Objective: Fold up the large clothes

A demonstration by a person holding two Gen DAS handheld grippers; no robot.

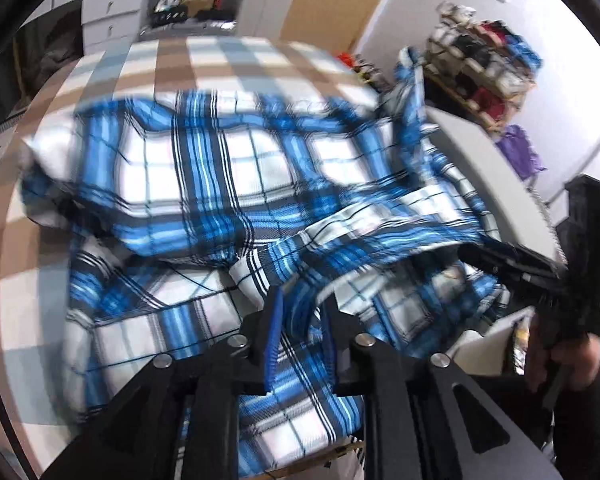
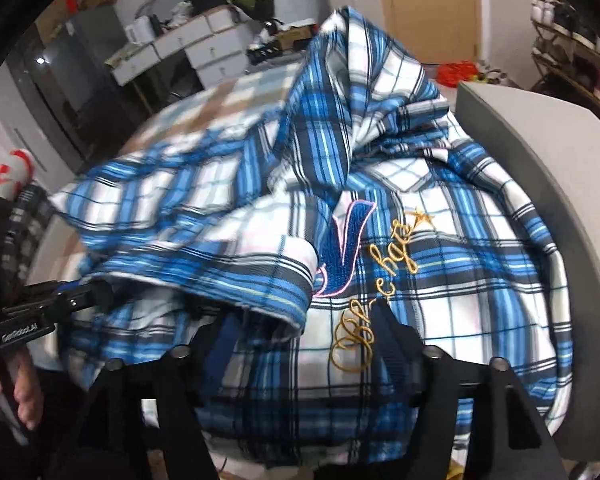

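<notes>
The left gripper (image 1: 300,320), jaws slightly parted around the plaid shirt (image 1: 220,168), and the released right gripper (image 2: 300,344) at three o'clock are apparently mid-fold; regrasping an edge comes next.

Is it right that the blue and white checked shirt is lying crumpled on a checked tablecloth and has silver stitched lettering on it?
Not quite. The lettering stitched on the shirt is gold, not silver, as the right wrist view shows. The rest holds: the blue and white checked shirt lies crumpled on a checked tablecloth.
</notes>
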